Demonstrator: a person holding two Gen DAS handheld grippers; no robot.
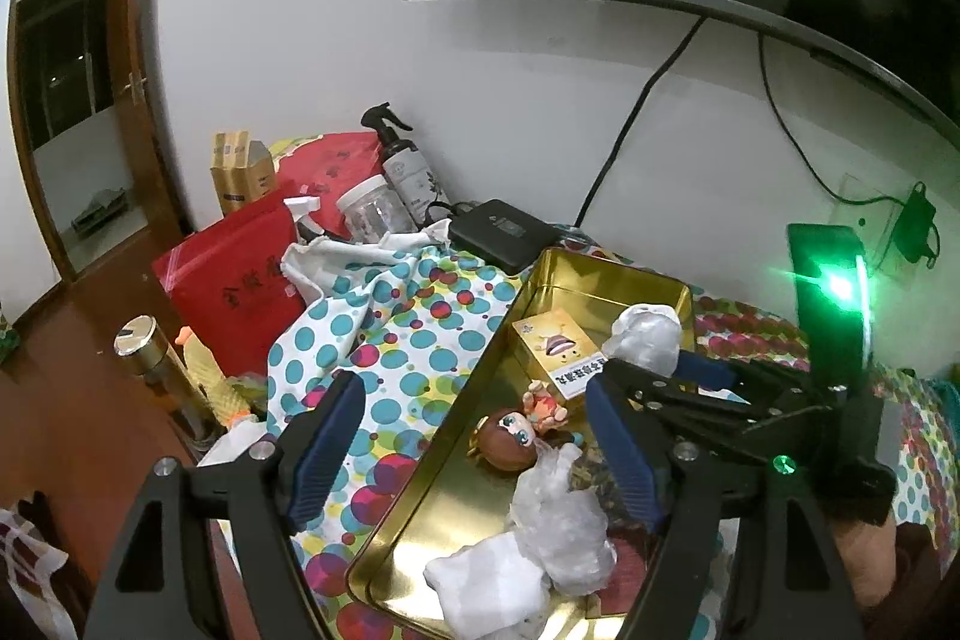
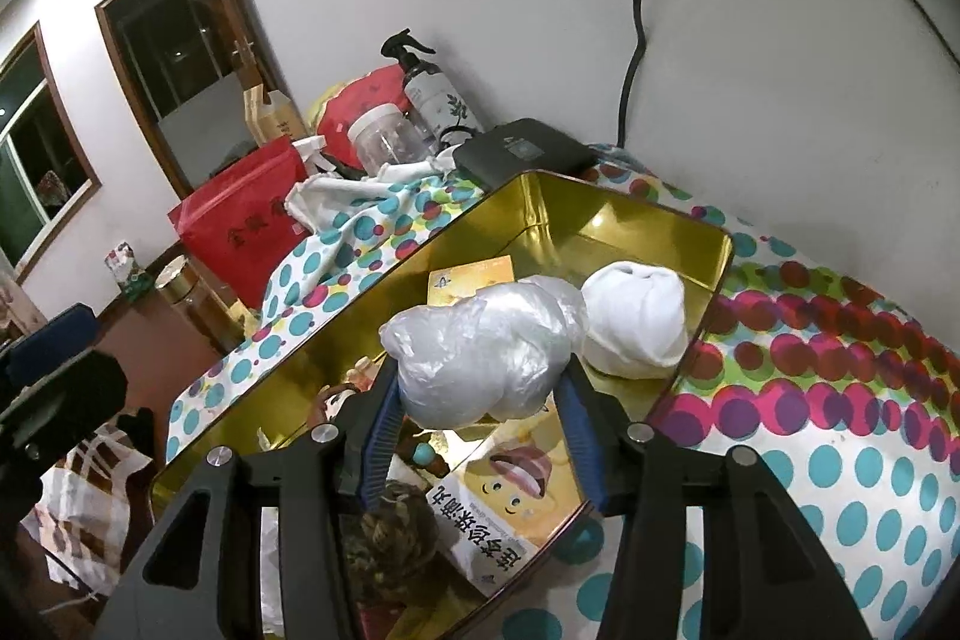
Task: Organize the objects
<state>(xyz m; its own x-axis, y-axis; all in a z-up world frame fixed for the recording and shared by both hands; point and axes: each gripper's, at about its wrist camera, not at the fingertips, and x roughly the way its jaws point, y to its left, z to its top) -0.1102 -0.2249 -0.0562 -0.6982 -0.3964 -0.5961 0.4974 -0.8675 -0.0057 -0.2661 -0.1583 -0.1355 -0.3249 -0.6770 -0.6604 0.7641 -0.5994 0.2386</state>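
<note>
An open gold tin [image 1: 612, 269] [image 2: 636, 226] lies on the polka-dot cloth. Inside it are a yellow card box [image 1: 555, 347] [image 2: 510, 484], a brown-haired doll head [image 1: 510, 437], a small figure [image 1: 543, 403], a crumpled clear bag [image 1: 564, 514], a white wad [image 1: 486, 580] and a white rolled cloth [image 2: 636, 319]. My right gripper [image 2: 480, 377] [image 1: 654, 365] is shut on a crumpled clear plastic bag [image 2: 480, 352] [image 1: 645, 337], held above the tin's far half. My left gripper [image 1: 474, 388] hangs open and empty over the tin's left rim.
The polka-dot cloth [image 1: 414, 340] covers the table. Behind the tin stand a black box [image 1: 501, 232], a spray bottle [image 1: 408, 172], a clear jar [image 1: 372, 211] and red bags [image 1: 240, 274]. A metal-capped bottle [image 1: 159, 376] stands at the left edge. Cables hang down the wall.
</note>
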